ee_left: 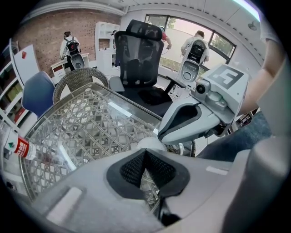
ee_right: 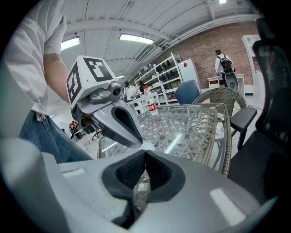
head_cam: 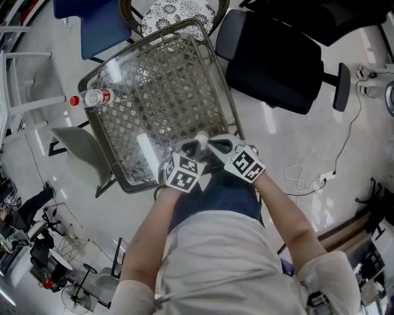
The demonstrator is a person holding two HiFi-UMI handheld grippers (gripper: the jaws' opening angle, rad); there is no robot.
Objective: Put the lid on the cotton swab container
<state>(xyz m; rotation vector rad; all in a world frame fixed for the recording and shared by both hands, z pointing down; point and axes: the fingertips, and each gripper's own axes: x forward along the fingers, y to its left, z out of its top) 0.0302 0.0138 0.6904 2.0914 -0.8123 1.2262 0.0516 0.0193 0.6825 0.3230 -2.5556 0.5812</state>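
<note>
A small white round thing (head_cam: 201,139), the cotton swab container or its lid, stands on the glass-topped wicker table (head_cam: 225,92) near its front edge. I cannot tell lid from container. It shows as a white dome (ee_left: 152,142) just beyond the left jaws. My left gripper (head_cam: 188,146) is on its left and my right gripper (head_cam: 213,145) on its right, tips close to it. In the left gripper view the left gripper (ee_left: 145,152) is shut, with only table weave behind the pads. The right gripper (ee_right: 145,154) is also shut, with nothing between its pads.
A clear water bottle (head_cam: 92,98) with a red cap lies at the table's far left edge. A black office chair (head_cam: 271,61) stands on the right, with a blue chair (head_cam: 98,24) and a wicker chair (head_cam: 175,12) beyond the table. People stand far back in the room.
</note>
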